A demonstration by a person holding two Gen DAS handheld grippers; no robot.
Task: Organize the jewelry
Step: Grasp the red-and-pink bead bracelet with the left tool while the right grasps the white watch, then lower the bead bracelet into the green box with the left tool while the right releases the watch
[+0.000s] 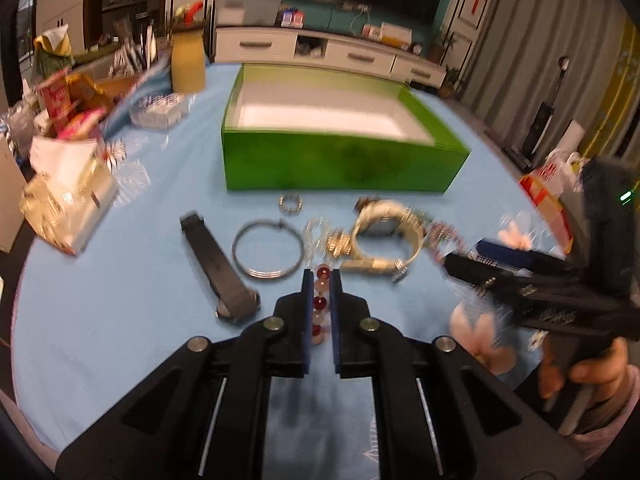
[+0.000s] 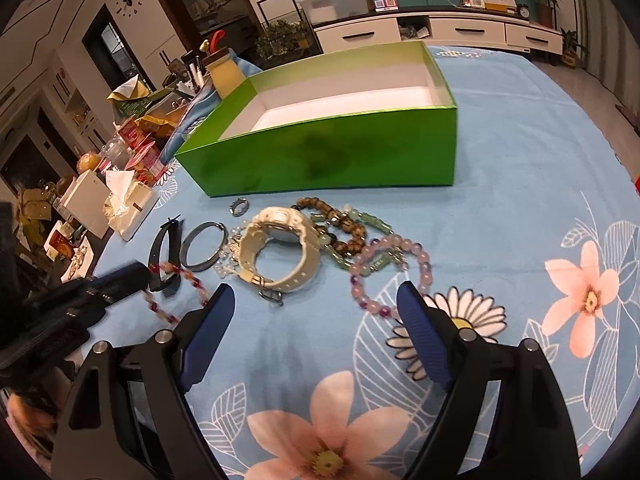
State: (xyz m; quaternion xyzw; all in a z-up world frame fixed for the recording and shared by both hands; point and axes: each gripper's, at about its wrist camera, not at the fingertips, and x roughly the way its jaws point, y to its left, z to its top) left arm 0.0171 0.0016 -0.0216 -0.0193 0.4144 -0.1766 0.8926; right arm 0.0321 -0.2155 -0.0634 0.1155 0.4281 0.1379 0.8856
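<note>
My left gripper (image 1: 321, 280) is shut on a red and pink bead bracelet (image 1: 320, 304), which also shows in the right wrist view (image 2: 176, 276) hanging from it. My right gripper (image 2: 314, 300) is open and empty, just in front of the jewelry pile. A white watch (image 2: 280, 248), a silver bangle (image 2: 202, 246), a black band (image 2: 164, 256), a small ring (image 2: 239, 206), brown, green and pink-purple bead bracelets (image 2: 384, 272) lie on the blue cloth. An open green box (image 2: 340, 160) stands behind them, empty as far as I see.
A tissue box (image 2: 128, 208), snack packets and a yellow jar (image 2: 226, 72) crowd the table's left side. The blue flowered tablecloth (image 2: 520, 200) spreads to the right. A white TV cabinet (image 2: 440, 28) stands beyond the table.
</note>
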